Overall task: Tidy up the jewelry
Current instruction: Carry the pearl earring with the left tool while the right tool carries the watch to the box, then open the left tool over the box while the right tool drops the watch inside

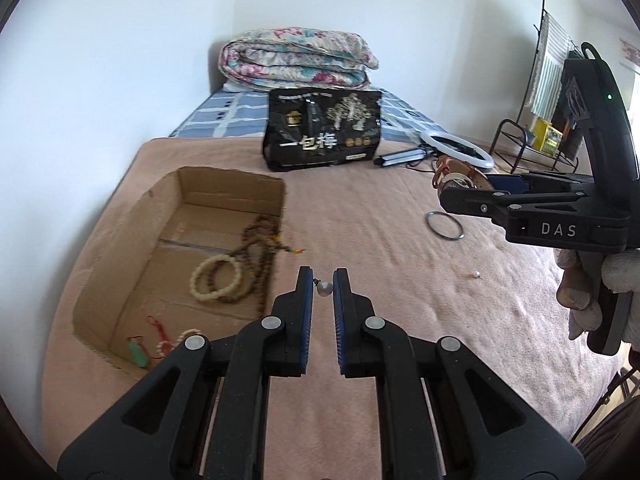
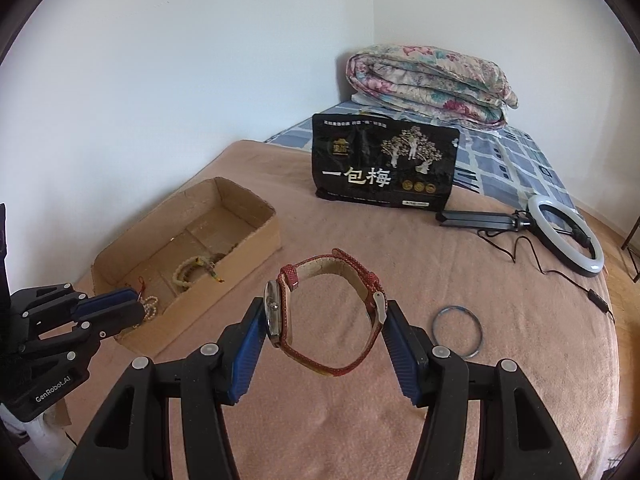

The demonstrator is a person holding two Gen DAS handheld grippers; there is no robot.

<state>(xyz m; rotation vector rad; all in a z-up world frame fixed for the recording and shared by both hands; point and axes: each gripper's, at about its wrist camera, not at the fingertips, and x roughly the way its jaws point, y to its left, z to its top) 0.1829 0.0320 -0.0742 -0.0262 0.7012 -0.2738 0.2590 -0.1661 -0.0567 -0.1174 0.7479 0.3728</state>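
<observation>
- Two pieces are in carriage, both short of the cardboard box (image 2: 240, 216): your right gripper (image 2: 326, 322) holds the red-strapped watch (image 2: 320, 312) clear of the blanket (image 2: 360, 420), jaws about half spread with a pad against its case and another against its buckle.
- Your left gripper (image 1: 323, 289) is nearly closed; a small silvery bead (image 1: 324, 288) sits between its tips, just outside the box's near wall; whether the pads bear on it is unclear.
- Inside the box lie bead strands (image 1: 256, 248).
- Beyond the box, a thin ring bangle (image 2: 458, 330) lies uncollected.
- Judgement: transport step; next, bring each piece over the box's open top before releasing.
</observation>
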